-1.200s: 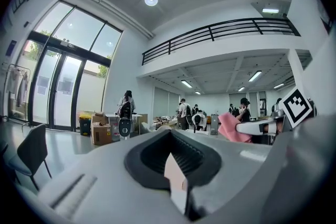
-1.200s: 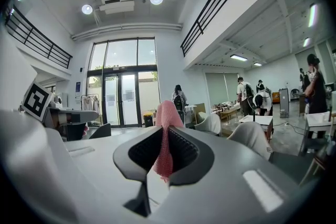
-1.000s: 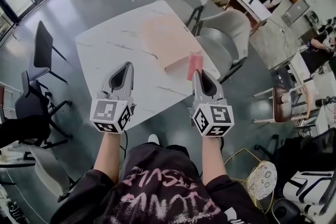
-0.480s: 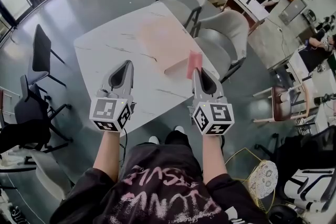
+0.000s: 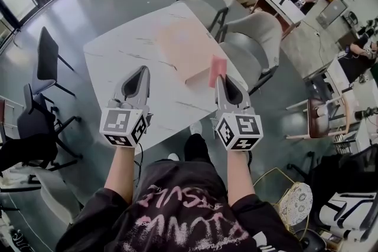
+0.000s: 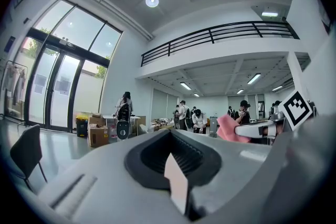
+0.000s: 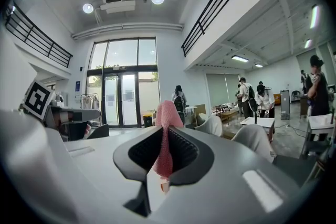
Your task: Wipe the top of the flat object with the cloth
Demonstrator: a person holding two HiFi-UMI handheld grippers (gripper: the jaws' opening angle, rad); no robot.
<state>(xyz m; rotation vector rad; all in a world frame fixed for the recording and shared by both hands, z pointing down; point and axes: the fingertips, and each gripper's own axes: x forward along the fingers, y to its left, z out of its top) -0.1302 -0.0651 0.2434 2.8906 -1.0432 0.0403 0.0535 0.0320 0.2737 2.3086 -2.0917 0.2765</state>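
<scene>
Head view looks steeply down on a person standing at the near edge of a white marbled desk, a gripper held out in each hand above it. Left gripper points toward the middle of the desk; the left gripper view shows its fingers together with nothing between them. Right gripper points toward the desk's right edge, and its fingers are clamped on a pink cloth, which stands up past the fingertips as a narrow folded strip. A pale pink flat object lies on the desk along its right edge, reaching from near the far corner down toward the right corner. From this view the cloth appears over the near end of the flat object; whether it touches cannot be told. Two grey chairs stand just beyond the desk's right edge.
</scene>
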